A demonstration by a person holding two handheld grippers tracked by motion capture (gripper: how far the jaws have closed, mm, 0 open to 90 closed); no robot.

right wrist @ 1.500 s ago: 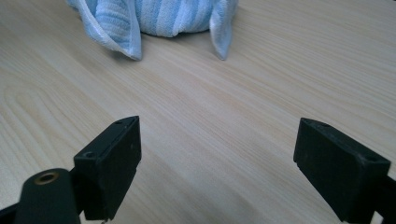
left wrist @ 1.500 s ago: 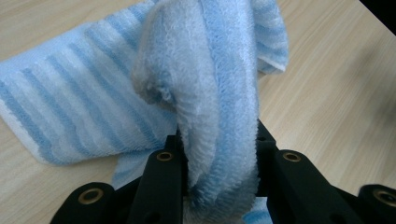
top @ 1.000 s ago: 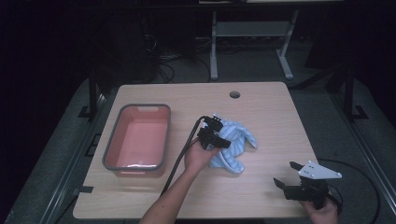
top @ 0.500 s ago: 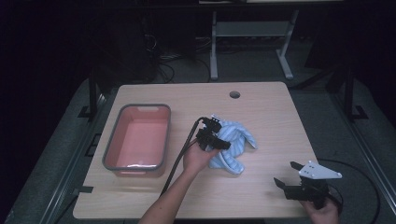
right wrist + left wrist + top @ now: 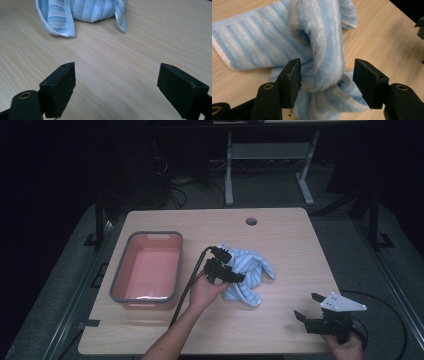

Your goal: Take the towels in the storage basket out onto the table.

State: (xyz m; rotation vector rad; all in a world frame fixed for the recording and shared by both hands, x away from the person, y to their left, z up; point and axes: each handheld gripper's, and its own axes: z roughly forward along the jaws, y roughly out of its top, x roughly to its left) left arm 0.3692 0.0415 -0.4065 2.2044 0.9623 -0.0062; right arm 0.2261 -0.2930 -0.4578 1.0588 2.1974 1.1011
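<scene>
Left tongs (image 5: 327,83) just opening – striped towel (image 5: 287,40) fold between, unpinched.

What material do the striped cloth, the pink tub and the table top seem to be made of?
Towel: soft terry or plush fabric, judging by its fuzzy pile and limp folds; blue and white stripes. Tub: probably plastic, with smooth, slightly glossy pink walls and a grey rim. Table top: pale wood-grain surface, matte, perhaps laminate rather than solid wood.
</scene>
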